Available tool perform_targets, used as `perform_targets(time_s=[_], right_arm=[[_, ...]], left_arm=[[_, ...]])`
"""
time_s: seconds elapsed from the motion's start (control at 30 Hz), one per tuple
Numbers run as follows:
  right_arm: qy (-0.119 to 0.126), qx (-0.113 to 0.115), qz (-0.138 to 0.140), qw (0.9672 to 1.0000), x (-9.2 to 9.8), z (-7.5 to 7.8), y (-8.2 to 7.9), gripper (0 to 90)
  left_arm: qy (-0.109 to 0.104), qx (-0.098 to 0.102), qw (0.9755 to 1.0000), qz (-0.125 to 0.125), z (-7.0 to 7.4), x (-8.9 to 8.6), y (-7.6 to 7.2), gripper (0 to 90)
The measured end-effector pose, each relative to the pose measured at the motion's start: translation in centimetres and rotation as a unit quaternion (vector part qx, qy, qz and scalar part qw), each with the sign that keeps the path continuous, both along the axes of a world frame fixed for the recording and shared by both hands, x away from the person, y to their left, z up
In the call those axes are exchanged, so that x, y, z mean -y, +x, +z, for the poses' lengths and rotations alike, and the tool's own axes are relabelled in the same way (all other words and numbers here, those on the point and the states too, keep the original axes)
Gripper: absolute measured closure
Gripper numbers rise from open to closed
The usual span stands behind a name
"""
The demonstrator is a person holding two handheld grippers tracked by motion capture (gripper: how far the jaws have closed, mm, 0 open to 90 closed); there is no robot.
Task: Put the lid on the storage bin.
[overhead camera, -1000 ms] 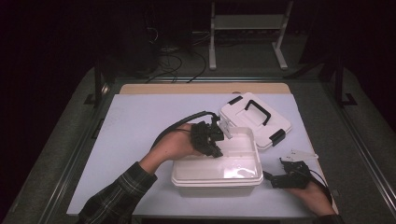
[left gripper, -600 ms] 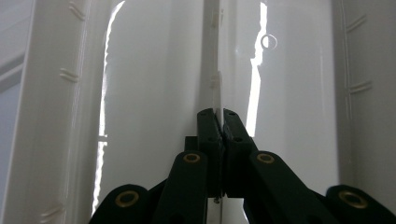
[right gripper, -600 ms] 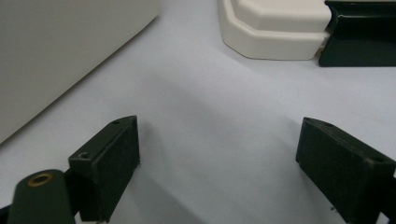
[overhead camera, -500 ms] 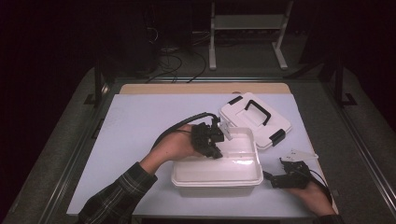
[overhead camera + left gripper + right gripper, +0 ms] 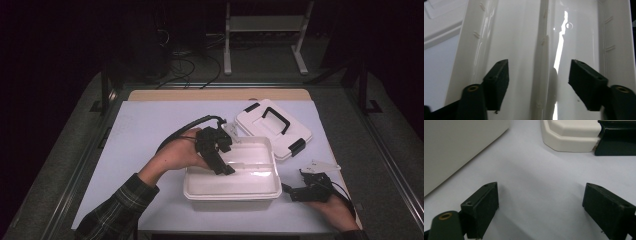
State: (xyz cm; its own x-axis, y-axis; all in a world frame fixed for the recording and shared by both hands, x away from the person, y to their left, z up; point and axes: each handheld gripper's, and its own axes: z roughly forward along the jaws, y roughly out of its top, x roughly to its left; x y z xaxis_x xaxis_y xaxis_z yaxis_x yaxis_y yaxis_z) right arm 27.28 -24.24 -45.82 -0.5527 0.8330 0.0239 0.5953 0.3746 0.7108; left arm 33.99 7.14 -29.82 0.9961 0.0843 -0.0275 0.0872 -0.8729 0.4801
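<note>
In the high view, a white plastic storage box (image 5: pixel 232 175) sits open near the front middle of the pale blue table top (image 5: pixel 145 130). Its lid (image 5: pixel 272 127), white with a black handle and black latches, lies flat on the table just beyond the box's far right corner. The left gripper (image 5: pixel 225 169) reaches in from the left over the box's near left part and points down into it; a hand in a plaid sleeve holds it, and its cable arcs up behind it. The right gripper (image 5: pixel 295 192) rests low on the table just right of the box, near the front edge, aimed toward the box's right wall. A small clear piece (image 5: pixel 320 165) lies on the table just beyond it; what it is cannot be told.

The left gripper view gives what the high view cannot: the left gripper (image 5: pixel 537 82) looks straight down into the storage box (image 5: pixel 514 37), whose glossy floor is split by a raised divider rib (image 5: pixel 544 55) running between the jaws. The jaws have just been opening and now stand apart, with nothing pinched between them.

The right gripper view shows the right gripper (image 5: pixel 540 210) with jaws spread wide over bare table top (image 5: pixel 536 177), holding nothing. The storage box's outer wall (image 5: pixel 456 147) rises at the left, and the lid's edge (image 5: pixel 571 135) with a black latch (image 5: pixel 616 140) lies farther off.
</note>
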Motion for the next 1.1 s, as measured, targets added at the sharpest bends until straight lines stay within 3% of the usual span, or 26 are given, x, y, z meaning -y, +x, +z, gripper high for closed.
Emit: perform_targets(time_s=[0.17, 0.37, 0.67, 1.1], right_arm=[[0.000, 0.000, 0.000, 1.0000, 0.0, 0.0, 0.0, 12.9], [0.000, 0.000, 0.000, 1.0000, 0.0, 0.0, 0.0, 12.9], [0.000, 0.000, 0.000, 1.0000, 0.0, 0.0, 0.0, 12.9], [-0.004, 0.002, 0.001, 1.0000, 0.0, 0.0, 0.0, 12.9]], left_arm=[[0.000, 0.007, 0.9998, 0.019, 0.3, -1.2, -0.2, 11.5], [-0.003, 0.014, 0.9994, 0.033, 0.7, -2.9, -0.6, 2.6], [-0.018, 0.025, 0.9976, 0.062, 1.4, -6.6, -1.2, 1.1], [-0.020, 0.036, 0.9930, 0.111, 0.6, -12.2, -1.8, 1.2]])
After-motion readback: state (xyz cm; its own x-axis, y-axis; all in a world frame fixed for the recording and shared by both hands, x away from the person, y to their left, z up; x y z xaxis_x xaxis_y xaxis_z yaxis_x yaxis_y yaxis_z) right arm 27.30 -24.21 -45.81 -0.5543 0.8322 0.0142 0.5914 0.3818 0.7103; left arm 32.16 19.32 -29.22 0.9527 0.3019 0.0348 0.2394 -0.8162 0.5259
